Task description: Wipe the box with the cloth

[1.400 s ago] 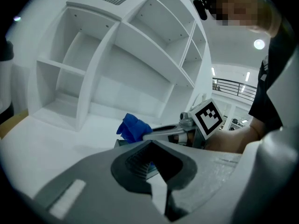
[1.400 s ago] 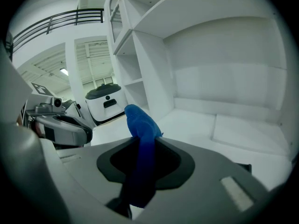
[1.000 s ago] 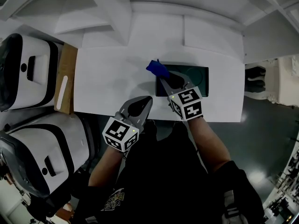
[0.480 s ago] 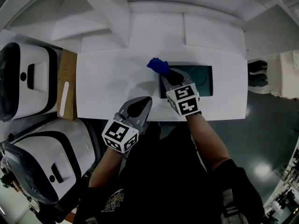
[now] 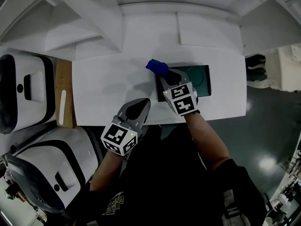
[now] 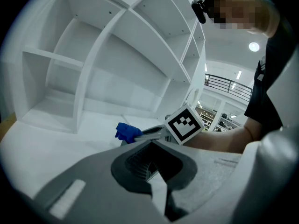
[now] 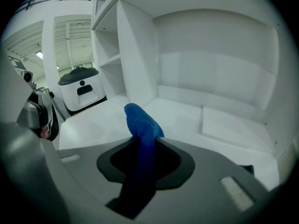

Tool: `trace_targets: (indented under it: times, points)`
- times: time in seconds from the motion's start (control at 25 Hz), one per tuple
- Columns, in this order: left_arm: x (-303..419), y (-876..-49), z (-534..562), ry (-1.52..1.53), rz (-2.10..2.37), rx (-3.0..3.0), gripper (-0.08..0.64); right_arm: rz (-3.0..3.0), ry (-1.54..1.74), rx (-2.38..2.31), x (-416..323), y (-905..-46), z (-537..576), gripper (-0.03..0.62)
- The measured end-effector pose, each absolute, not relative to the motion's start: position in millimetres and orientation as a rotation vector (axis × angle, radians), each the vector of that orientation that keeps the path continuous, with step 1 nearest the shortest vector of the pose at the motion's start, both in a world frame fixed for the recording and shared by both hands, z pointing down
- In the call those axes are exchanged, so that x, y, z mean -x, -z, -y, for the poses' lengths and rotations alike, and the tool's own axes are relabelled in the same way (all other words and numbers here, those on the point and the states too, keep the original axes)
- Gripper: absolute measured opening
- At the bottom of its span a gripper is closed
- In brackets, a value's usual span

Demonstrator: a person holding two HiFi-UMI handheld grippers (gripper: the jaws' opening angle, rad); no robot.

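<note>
A dark green box point(image 5: 200, 79) lies flat on the white table point(image 5: 108, 88), right of its middle. My right gripper point(image 5: 161, 74) is shut on a blue cloth point(image 5: 157, 67) point(image 7: 140, 120) and holds it over the box's left end. The cloth bunches out past the jaw tips, also seen in the left gripper view as a blue cloth point(image 6: 127, 132). My left gripper point(image 5: 143, 102) hangs at the table's front edge, left of the box, its jaws shut with nothing between them point(image 6: 156, 171).
White shelving point(image 5: 155, 13) rises behind the table. Two large white machines point(image 5: 23, 86) stand at the left, with a wooden board point(image 5: 63, 91) beside the table's left edge. Dark floor point(image 5: 268, 121) lies to the right.
The right gripper with the cloth has shifted slightly along the box's left end. The left gripper has stayed at the front edge.
</note>
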State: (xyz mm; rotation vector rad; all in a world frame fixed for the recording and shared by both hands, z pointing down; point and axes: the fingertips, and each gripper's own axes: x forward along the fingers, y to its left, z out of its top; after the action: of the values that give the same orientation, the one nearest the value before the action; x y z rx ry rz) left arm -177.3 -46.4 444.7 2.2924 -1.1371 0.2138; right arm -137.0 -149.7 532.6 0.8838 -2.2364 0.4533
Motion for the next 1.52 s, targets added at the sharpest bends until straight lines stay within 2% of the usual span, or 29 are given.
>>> trace_targets:
  times: [1.52]
  points:
    - [84,-438,69,-0.219,1.034,-2.343,0.000,1.985,-0.487,-1.135,-46,-530,196,0.118]
